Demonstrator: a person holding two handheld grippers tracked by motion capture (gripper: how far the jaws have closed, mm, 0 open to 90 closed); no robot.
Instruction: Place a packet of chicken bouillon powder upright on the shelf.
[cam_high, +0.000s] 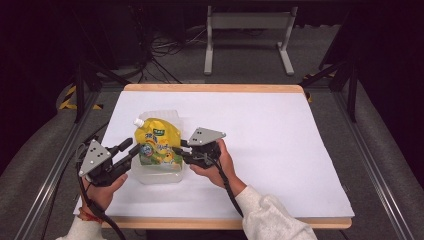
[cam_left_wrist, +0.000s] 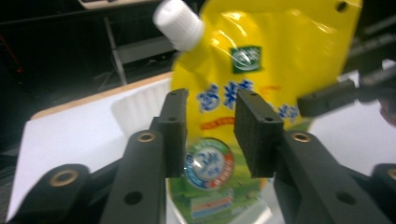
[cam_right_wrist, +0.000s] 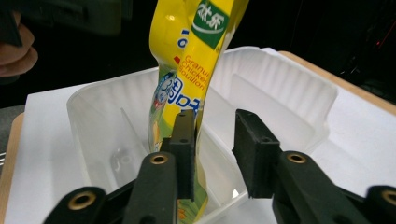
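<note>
Yellow spout pouch (cam_high: 157, 145) stands in the clear plastic tub (cam_high: 161, 176) on the tabletop (cam_high: 260, 130), soft, glossy, floppy, likely slippery: left gripper (cam_left_wrist: 210, 135) and right gripper (cam_right_wrist: 212, 149) both parted, unclamped; regrip at stiff cap (cam_left_wrist: 178, 23).

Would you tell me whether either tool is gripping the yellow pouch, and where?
Neither: both tools stand open around the yellow pouch's edges, which stands in the clear container.

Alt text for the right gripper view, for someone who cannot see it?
A yellow spouted pouch stands upright in a clear plastic container on a white table. The right gripper has its two black jaws open, the pouch's edge against the left one and a gap to the other.
</note>
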